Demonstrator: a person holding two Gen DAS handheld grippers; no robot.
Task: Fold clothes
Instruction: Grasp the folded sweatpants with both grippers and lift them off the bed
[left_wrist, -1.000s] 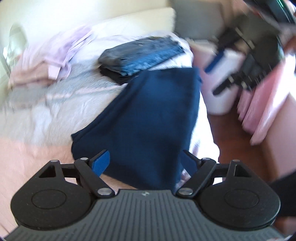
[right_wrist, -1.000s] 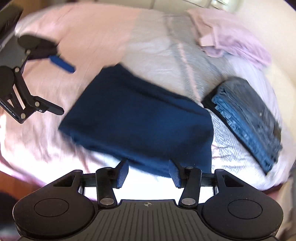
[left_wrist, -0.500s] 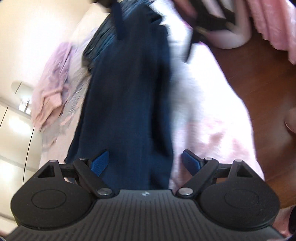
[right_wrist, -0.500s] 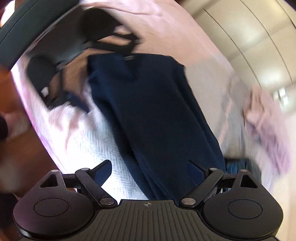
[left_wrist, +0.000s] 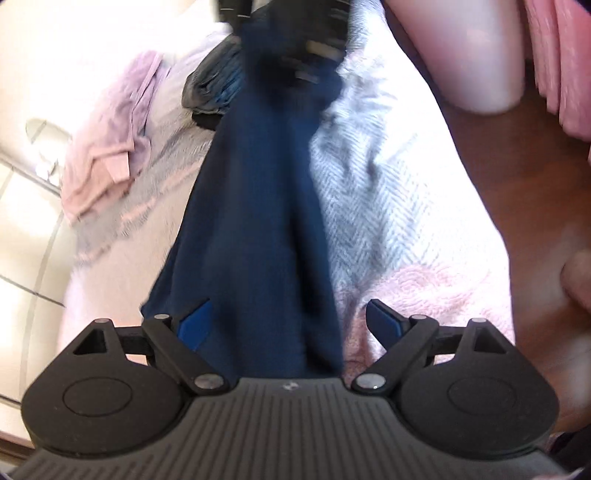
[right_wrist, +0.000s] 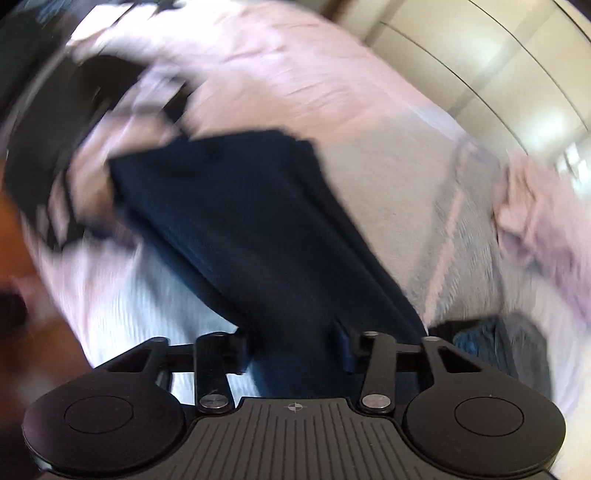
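A folded navy garment (left_wrist: 258, 206) lies on the bed, stretched lengthwise between my two grippers. My left gripper (left_wrist: 291, 323) is open, with its blue pads (left_wrist: 195, 325) straddling the near end of the garment. In the right wrist view the same navy garment (right_wrist: 251, 221) runs down between the fingers of my right gripper (right_wrist: 295, 350). Those fingers stand partly closed around its end, with a gap still between them. The opposite gripper shows as a blurred black shape at the garment's far end in each view.
A pile of folded jeans (left_wrist: 214, 88) lies just beyond the navy garment, and a crumpled lilac garment (left_wrist: 110, 129) lies further left. The bed has a grey herringbone blanket (left_wrist: 369, 184) and pink sheet. The bed edge and wooden floor (left_wrist: 517, 184) are on the right.
Both grippers have swung to opposite ends of the navy garment and dropped close to it. The right gripper's fingers have narrowed around its end. Both views are motion-blurred.
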